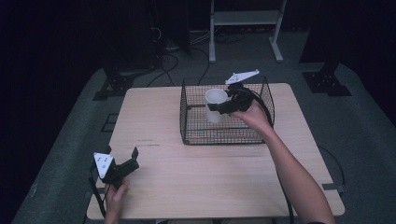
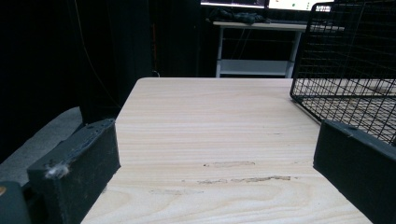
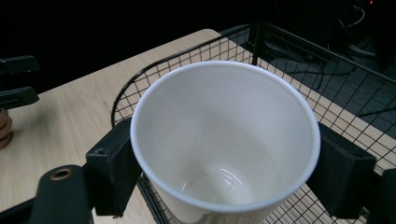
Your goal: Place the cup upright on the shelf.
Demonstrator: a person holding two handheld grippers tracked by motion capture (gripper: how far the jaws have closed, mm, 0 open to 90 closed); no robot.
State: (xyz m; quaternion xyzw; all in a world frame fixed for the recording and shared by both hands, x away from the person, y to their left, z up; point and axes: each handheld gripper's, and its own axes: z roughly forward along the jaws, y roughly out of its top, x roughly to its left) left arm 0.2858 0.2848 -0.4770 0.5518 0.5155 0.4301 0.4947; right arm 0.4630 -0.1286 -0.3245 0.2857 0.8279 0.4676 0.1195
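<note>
Cup (image 1: 215, 103) clamped by right hand-held gripper (image 1: 223, 108) above basket (image 1: 187, 122) rim, left hand-held gripper (image 1: 132, 158) apart over bare table (image 1: 224, 177).

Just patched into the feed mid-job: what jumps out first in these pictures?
The white paper cup stands out: upright and empty, clamped between the jaws of the right gripper over the black wire basket on the far side of the wooden table. The left gripper sits idle near the table's near left corner, jaws open with nothing between them.
</note>
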